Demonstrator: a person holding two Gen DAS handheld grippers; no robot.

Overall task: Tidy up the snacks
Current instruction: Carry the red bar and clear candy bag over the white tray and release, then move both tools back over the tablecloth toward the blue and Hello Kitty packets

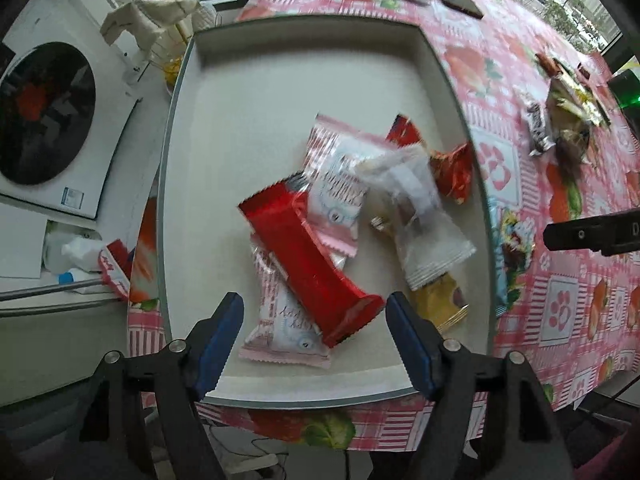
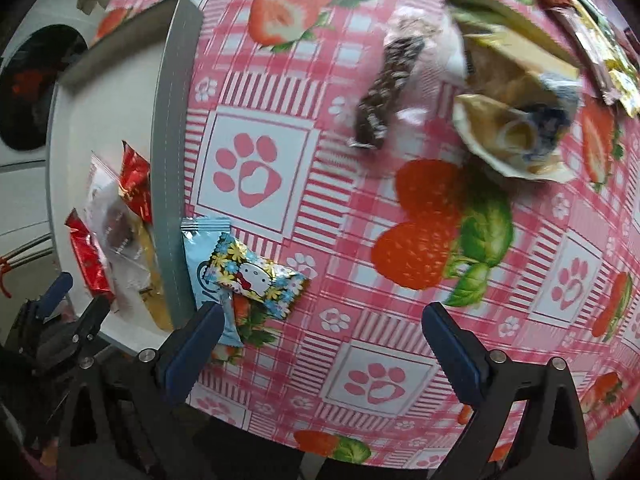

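- At the far left, off the surface (image 1: 560,300), stands a white appliance (image 1: 60,120) with a dark round window; it plays no part in your job.
- Your left tool (image 1: 316,312) hangs over the near end of the white tray (image 1: 280,80), pointing down, jaws spread and pinching nothing. The red wrapper (image 1: 308,264) lies just under the gap, not touched by either pad.
- In the tray you already have a heap: the red wrapper across two pink-and-white packets (image 1: 336,184), a clear packet (image 1: 420,216), a yellow one (image 1: 440,304) and a red-and-gold sweet (image 1: 452,172) against the right wall. The far half of the tray is bare.
- Just outside the tray's right wall, touching it, lie a light blue packet (image 2: 204,276) and, on top of that, a flowery cartoon packet (image 2: 256,280). These look like the nearest ones left.
- Your right tool (image 2: 320,320) hovers over bare cloth, jaws spread wide and empty; its left pad sits by the blue packet's near corner.
- Further right and away from you, well apart from the tray, a dark speckled bar (image 2: 384,96) and a blurred pile of gold and brown wrappers (image 2: 516,120) still wait.
- By my judgement you are roughly halfway: about as many pieces remain loose as are already in the tray.
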